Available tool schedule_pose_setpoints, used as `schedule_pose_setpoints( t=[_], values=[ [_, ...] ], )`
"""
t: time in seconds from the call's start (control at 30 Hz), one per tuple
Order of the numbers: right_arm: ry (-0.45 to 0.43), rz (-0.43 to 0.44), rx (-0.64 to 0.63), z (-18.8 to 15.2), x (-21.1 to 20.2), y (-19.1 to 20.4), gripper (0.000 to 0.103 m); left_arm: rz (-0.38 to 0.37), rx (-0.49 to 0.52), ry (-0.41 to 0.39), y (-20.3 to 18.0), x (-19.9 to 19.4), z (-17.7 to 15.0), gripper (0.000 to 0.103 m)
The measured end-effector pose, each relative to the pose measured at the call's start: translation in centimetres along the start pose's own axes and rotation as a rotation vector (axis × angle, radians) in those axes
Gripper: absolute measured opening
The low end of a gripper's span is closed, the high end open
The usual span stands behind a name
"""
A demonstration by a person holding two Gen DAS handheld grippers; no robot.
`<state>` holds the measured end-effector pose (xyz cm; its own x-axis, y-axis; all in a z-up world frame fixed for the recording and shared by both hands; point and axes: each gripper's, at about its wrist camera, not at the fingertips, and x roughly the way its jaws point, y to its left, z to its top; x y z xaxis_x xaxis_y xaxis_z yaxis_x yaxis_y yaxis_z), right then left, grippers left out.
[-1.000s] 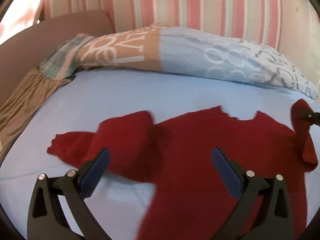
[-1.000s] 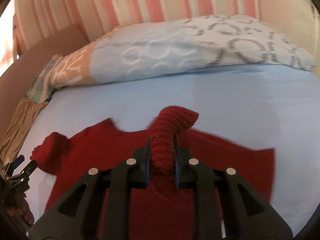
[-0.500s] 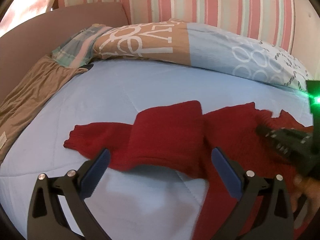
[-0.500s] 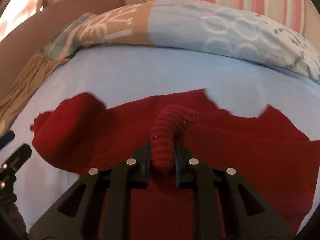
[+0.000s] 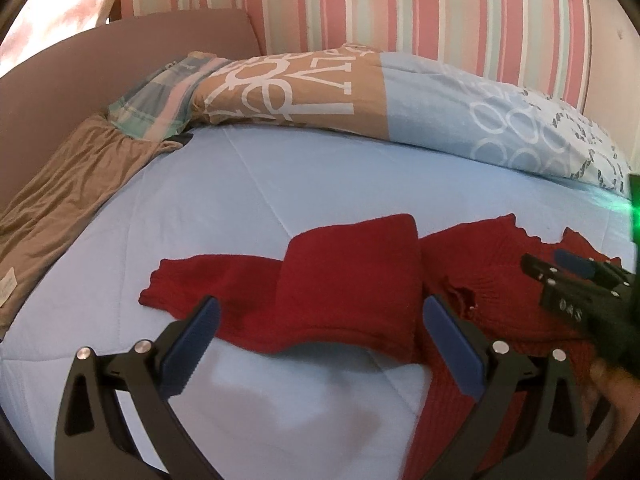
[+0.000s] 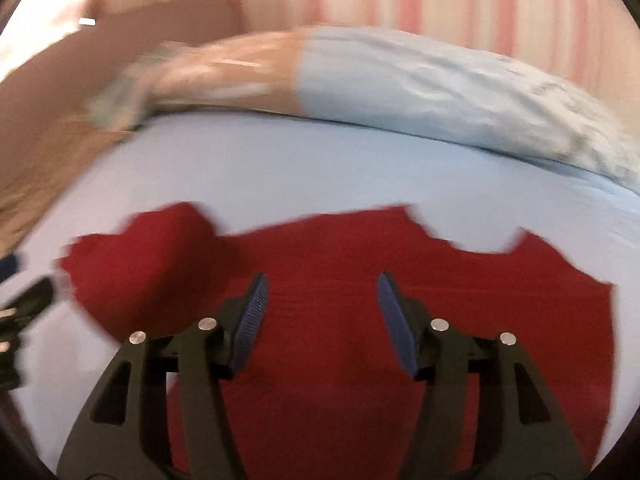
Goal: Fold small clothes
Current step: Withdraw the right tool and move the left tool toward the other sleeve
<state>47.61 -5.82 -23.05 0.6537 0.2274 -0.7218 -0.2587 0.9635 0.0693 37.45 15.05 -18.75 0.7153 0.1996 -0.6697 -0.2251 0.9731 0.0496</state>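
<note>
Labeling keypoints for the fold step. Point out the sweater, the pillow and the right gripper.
sweater (image 5: 352, 280): left wrist view, on the folded-over sleeve panel.
pillow (image 5: 432, 108): left wrist view, on the plain blue middle section.
right gripper (image 6: 322, 312): right wrist view, midway between the open fingertips, above the sweater.

Light blue quilted bedsheet (image 5: 248, 208) covers the mattress, stitch lines visible. Long pillow (image 5: 360, 100) lies across the head end, one part tan with white lettering, the rest pale blue with white rings. Plaid cloth (image 5: 160, 100) tucked at the pillow's left end. Brown ruched fabric (image 5: 60, 200) along the left edge. Brown headboard panel (image 5: 100, 68) behind. Pink, white and green striped curtain (image 5: 400, 4) at back.
</note>
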Motion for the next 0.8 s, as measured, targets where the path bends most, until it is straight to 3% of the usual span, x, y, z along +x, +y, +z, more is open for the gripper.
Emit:
schedule_pose_setpoints(
  t=[0.27,0.4,0.5,0.63,0.8],
  values=[
    [0.159,0.080,-0.081,-1.9,4.2,3.3,0.059,0.007,0.019,-0.001,0.5,-0.7,0.2,0.101],
    [0.127,0.118,-0.093,-2.3,2.9,4.1,0.057,0.015,0.024,0.002,0.6,-1.3,0.2,0.101],
    [0.051,0.088,-0.072,-2.4,-1.0,3.7,0.059,0.011,0.023,0.003,0.6,-2.2,0.2,0.101],
    [-0.030,-0.006,-0.013,-2.7,-8.3,1.3,0.071,-0.009,0.026,-0.015,0.1,-4.7,0.5,0.101],
    [-0.052,-0.110,0.022,-3.2,-14.5,-1.4,0.076,-0.069,0.060,-0.019,-1.5,-7.9,0.1,0.101]
  ],
)
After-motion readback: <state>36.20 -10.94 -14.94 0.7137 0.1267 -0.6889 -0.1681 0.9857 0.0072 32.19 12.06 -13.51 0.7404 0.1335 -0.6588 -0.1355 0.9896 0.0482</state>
